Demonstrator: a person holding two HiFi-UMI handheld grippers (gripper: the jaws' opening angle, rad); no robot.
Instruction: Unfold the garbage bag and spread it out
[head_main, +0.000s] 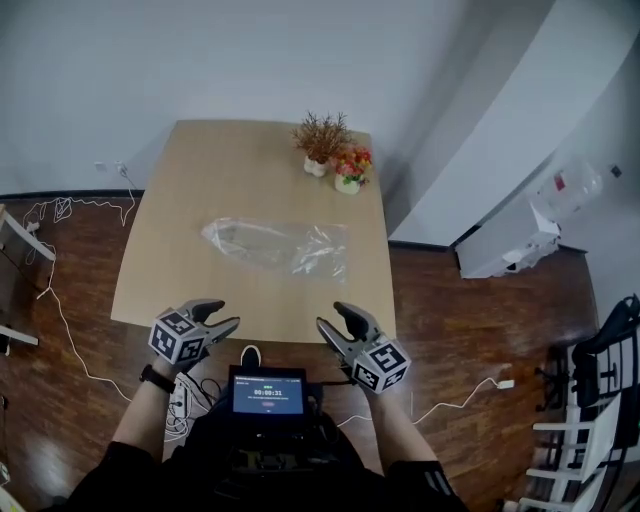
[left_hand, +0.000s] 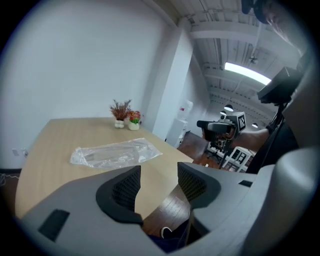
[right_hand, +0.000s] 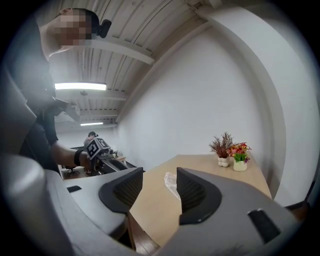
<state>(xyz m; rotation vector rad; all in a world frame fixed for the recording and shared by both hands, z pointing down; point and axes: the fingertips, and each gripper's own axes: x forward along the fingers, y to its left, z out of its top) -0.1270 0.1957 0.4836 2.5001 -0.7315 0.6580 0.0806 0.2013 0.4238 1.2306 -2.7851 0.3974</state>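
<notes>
A clear, crumpled plastic garbage bag (head_main: 275, 243) lies flat on the middle of the light wooden table (head_main: 230, 170). It also shows in the left gripper view as the bag (left_hand: 115, 152), and as a sliver of bag (right_hand: 171, 182) between the jaws in the right gripper view. My left gripper (head_main: 228, 318) hovers at the table's near edge, left of centre, open and empty (left_hand: 159, 182). My right gripper (head_main: 335, 315) hovers at the near edge on the right, also open and empty (right_hand: 160, 187). Both are well short of the bag.
Two small pots, one with a dried brown plant (head_main: 322, 140) and one with red flowers (head_main: 350, 165), stand at the table's far right corner. White cables (head_main: 60, 300) trail over the floor at left. A small screen (head_main: 268, 393) hangs at the person's chest. Chairs (head_main: 600, 390) stand at right.
</notes>
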